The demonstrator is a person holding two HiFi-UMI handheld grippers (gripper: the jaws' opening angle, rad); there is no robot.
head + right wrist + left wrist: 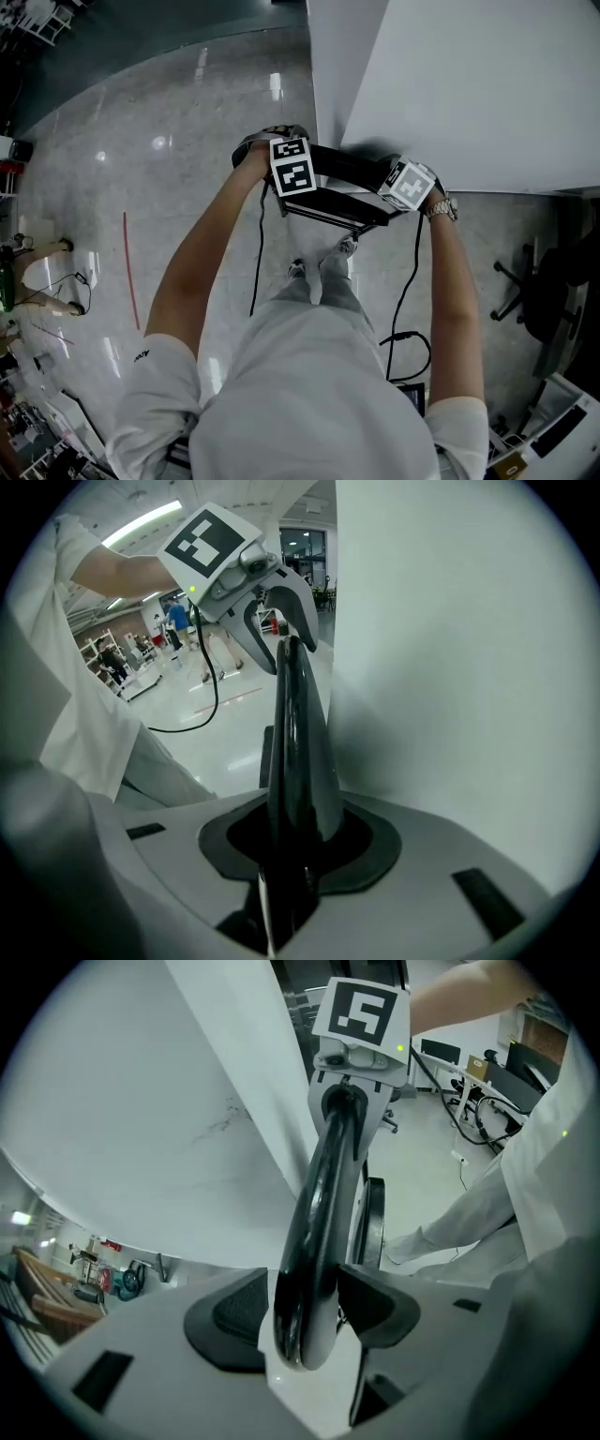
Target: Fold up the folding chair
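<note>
Below me, just above my shoes (321, 266), the folding chair (339, 187) hangs folded flat over the grey floor (141, 141), near edge of the white bench (469, 84) just beside it on the far right. Both tools sit on its black top edge, left tool (279, 159) at left end, right tool (409, 184) at right end. Left tool (300, 1314): jaws spread, chair edge (323, 1204) between them, left pad clear of it, not pinching. Right tool (291, 844): jaws pressed onto the thin black edge (295, 733), pinching it. Black cable (408, 281) drops from right tool down to floor.
</note>
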